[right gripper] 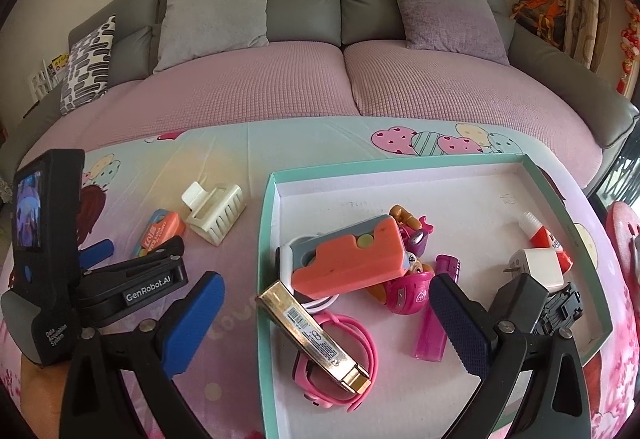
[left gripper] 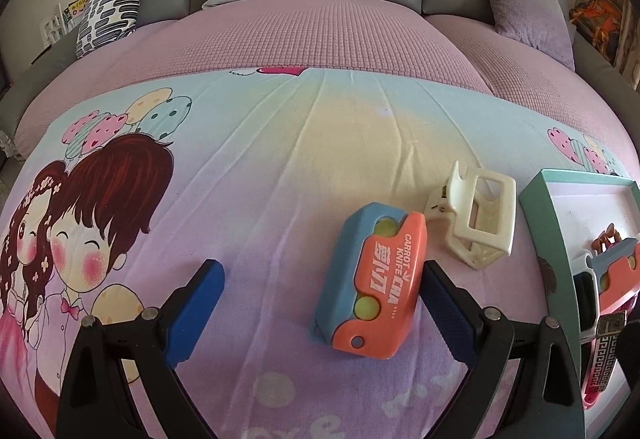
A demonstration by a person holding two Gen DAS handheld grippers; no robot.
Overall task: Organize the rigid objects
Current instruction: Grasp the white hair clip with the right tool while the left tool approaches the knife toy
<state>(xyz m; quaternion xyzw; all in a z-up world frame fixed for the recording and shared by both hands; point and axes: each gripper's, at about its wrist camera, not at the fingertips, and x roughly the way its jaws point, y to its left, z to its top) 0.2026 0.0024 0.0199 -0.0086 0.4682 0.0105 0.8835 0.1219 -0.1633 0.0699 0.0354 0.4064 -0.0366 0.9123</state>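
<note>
Left tongs (left gripper: pixel 322 295): blue pads wide apart, clamped on nothing, with an orange-and-blue toy knife (left gripper: pixel 370 281) lying flat on the cartoon-print sheet (left gripper: pixel 260 159) between them, its right edge just beside the right pad; beyond it a cream hair clip (left gripper: pixel 476 217), then the teal-rimmed tray (left gripper: pixel 554 239) at right. Right tongs (right gripper: pixel 328 313): likewise spread and empty, over the tray's (right gripper: pixel 266 239) near side, where a gold harmonica (right gripper: pixel 314 335) rests across a pink watch strap (right gripper: pixel 352 355), a second toy knife (right gripper: pixel 352 259) behind, with a pink lighter (right gripper: pixel 434 335), white plug (right gripper: pixel 540 267) and small tube (right gripper: pixel 546 239) to the right. Farthest: a sofa (right gripper: pixel 340 11) with grey cushions (right gripper: pixel 216 15).
</note>
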